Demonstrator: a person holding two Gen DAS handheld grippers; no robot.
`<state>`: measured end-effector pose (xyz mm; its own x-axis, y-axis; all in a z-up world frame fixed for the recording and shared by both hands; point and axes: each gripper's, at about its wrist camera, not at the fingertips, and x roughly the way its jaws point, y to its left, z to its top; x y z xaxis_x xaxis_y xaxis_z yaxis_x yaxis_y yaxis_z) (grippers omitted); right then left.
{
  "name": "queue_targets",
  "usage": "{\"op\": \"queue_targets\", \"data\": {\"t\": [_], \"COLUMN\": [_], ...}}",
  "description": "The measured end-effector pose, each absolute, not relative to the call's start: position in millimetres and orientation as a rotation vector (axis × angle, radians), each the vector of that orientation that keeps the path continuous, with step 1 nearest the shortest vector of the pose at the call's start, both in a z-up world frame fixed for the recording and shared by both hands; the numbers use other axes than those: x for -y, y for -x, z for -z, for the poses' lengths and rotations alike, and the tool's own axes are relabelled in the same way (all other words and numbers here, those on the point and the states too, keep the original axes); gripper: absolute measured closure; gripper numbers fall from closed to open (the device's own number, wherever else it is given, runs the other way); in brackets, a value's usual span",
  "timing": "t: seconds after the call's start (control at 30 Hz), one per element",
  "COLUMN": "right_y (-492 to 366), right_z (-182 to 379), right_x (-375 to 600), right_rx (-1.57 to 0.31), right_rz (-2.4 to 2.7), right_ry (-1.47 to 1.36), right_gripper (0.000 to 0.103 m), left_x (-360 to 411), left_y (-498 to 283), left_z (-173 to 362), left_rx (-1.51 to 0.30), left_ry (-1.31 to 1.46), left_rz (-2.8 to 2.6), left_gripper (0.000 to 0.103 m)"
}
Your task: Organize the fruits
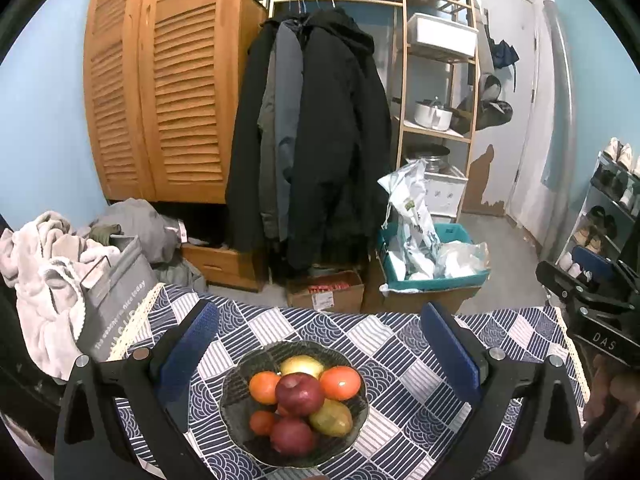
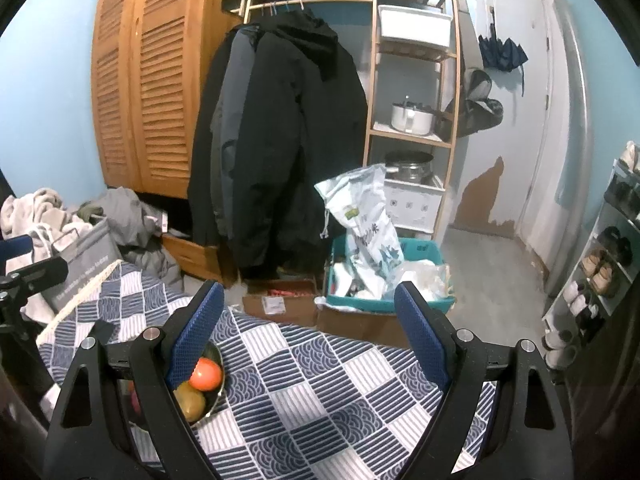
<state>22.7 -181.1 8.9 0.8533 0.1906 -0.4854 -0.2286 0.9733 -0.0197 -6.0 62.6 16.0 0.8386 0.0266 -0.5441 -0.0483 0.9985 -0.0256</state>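
The left gripper (image 1: 320, 344) hung above the tabletop (image 1: 400, 360) with its blue-padded fingers (image 1: 188, 356) spread wide apart and nothing between them. Directly below and between those fingers sat the dark glass bowl (image 1: 236, 412), piled with fruit: a red apple (image 1: 299, 394) on top at the centre, a second red apple (image 1: 292, 436) nearer the camera, an orange (image 1: 264, 387) to its left, another orange (image 1: 340, 382) to its right, a small orange (image 1: 262, 422) lower left, a yellow fruit (image 1: 302, 366) at the far side, and a yellow-green mango (image 1: 331, 416) at the right.

The right gripper (image 2: 310, 334) was likewise wide apart and held nothing, poised over the checked blue-and-white cloth (image 2: 320, 380). From its own view the bowl (image 2: 216, 392) lay just behind its left finger (image 2: 196, 344), mostly hidden, with one orange (image 2: 206, 374) and the mango (image 2: 191, 400) showing beside the pad. Beyond both grippers hung dark coats (image 1: 316, 132).
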Motion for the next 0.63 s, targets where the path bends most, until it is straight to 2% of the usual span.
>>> {"op": "queue_targets", "data": {"t": [0.63], "right_y": [-18.2], "right_z": [-11.2], "right_x": [179.6], "right_rx": [-0.478], "right_rz": [-0.213], "right_ry": [0.086], "right_gripper": [0.017], "left_x": [-59.6], "left_y": [6.9], "left_z": [-17.9], "left_rx": [-0.567], "left_ry": [0.033], "left_rz": [-0.049], "left_gripper": [0.001]}}
